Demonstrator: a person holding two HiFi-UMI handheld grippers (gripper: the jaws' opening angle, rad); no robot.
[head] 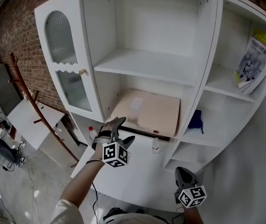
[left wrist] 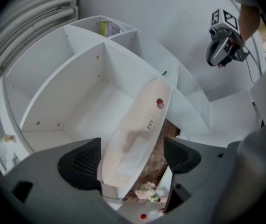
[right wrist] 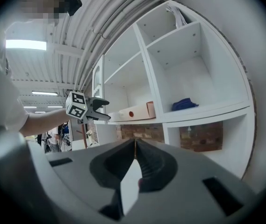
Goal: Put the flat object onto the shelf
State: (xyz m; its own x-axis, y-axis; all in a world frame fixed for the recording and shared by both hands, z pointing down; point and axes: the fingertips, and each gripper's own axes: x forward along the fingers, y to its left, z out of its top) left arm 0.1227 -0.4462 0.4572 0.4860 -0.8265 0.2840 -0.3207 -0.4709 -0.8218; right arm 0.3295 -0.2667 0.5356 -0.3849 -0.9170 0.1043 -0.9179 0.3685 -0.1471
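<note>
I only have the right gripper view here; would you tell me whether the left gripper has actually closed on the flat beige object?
Observer: No. In the left gripper view the left gripper has its jaws wide apart; the flat beige object shows between them but is not clamped.
Operator: Thank you. Is there anything underneath that I should keep clear of?
Observer: Yes. In the head view a small bottle stands upright on the counter, just below the object's front edge.
</note>
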